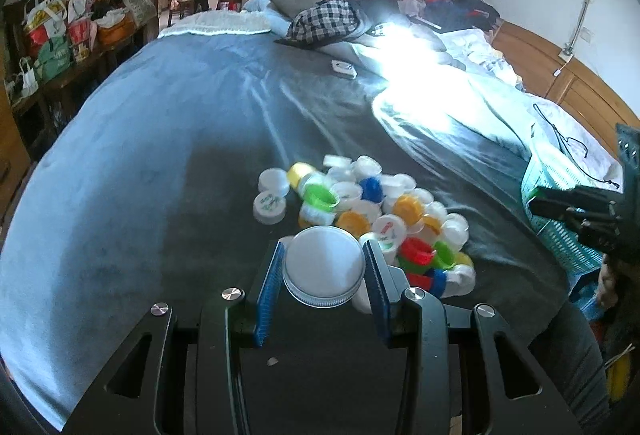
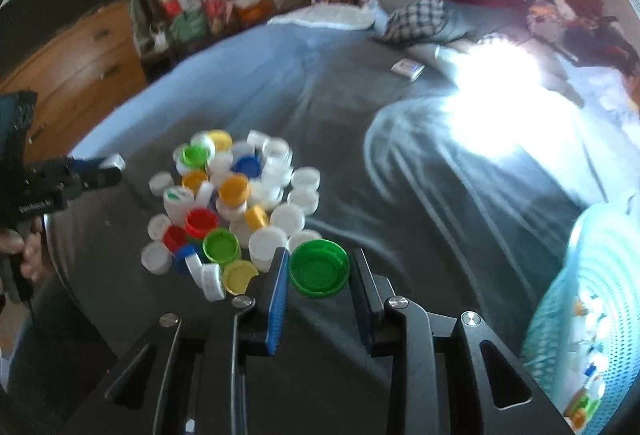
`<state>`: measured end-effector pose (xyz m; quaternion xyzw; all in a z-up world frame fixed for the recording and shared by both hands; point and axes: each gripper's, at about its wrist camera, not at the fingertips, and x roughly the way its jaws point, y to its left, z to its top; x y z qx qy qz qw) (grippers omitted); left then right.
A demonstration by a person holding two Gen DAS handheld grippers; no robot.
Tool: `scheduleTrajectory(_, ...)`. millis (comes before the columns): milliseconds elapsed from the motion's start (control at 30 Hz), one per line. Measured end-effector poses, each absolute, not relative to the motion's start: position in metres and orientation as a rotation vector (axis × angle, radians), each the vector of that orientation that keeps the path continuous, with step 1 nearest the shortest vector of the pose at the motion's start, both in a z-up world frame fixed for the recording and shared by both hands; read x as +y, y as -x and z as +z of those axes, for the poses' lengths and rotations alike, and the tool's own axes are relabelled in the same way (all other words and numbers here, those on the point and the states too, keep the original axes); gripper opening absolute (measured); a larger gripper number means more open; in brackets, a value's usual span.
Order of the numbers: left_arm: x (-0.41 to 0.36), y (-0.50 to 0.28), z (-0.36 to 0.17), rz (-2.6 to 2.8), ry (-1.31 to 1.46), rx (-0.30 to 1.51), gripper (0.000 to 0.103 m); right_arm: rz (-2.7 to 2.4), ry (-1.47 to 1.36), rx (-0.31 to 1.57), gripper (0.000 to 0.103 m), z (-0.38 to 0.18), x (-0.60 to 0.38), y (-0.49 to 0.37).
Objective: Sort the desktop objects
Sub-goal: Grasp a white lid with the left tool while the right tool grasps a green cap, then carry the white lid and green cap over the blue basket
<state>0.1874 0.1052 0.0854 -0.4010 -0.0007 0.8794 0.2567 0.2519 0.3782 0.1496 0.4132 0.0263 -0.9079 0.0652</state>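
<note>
A: Bedroom, left wrist view. Item one: grey blanket (image 1: 160, 139) spread over a bed, serving as the work surface. Item two: pile of bottle caps (image 1: 372, 211), mixed white, yellow, green, blue and red, heaped near the middle.

B: And the left gripper (image 1: 324, 271)?

A: Clenched on a white lid (image 1: 323, 267), wide and ribbed at the rim, its flat top facing up. Pads press on opposite edges, likely because that gives the surest grip on a disc. It sits clear of the heap, just in front.

B: Right wrist view?

A: Same blanket (image 2: 360, 123), same pile (image 2: 236, 195) to the left. Right gripper (image 2: 320, 271) grasps a green cap (image 2: 319, 270), hollow side up, held across its rim.

B: Destination?

A: Probably the turquoise basket (image 2: 600, 299) at the right edge, some caps already inside; it shows in the left view (image 1: 560, 219) too. Two hands each carrying one cap suggests colour sorting, barely begun, judging by the pile.
</note>
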Motion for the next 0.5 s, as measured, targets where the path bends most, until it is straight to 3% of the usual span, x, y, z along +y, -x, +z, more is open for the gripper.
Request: scheduleTrajectory(500,0.245,-0.2,0.169,2.228,0.894,0.08,0.035,-2.99,-1.091,-0.002,0.032,0.231,0.457,-0.312)
